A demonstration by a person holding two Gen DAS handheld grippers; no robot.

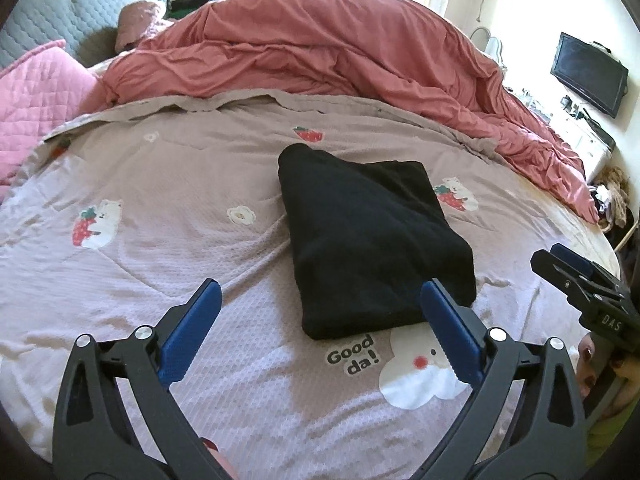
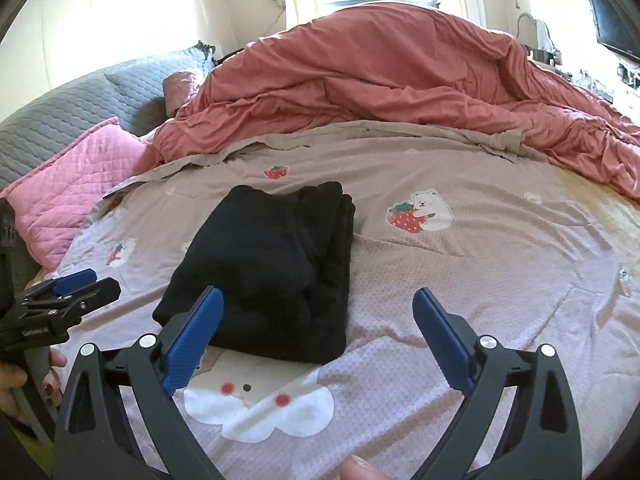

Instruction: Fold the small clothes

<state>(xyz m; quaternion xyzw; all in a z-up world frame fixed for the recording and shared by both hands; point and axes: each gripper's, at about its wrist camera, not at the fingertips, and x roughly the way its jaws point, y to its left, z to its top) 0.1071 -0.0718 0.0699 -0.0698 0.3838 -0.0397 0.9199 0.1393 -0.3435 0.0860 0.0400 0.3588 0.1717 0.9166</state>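
A black garment (image 1: 372, 236) lies folded into a thick, roughly rectangular bundle on the printed bedspread (image 1: 160, 248). It also shows in the right wrist view (image 2: 276, 268), with stacked layers visible along its right edge. My left gripper (image 1: 320, 292) is open and empty, just in front of the bundle's near edge. My right gripper (image 2: 318, 300) is open and empty, its left finger (image 2: 196, 336) in front of the bundle's near corner. Each gripper appears at the edge of the other's view: the right one (image 1: 576, 276), the left one (image 2: 76, 292).
A rumpled salmon-red duvet (image 1: 340, 48) is heaped across the far side of the bed. A pink quilted pillow (image 1: 36, 92) and grey quilted headboard (image 1: 52, 12) are at the far left. A desk with a monitor (image 1: 588, 72) stands at the right.
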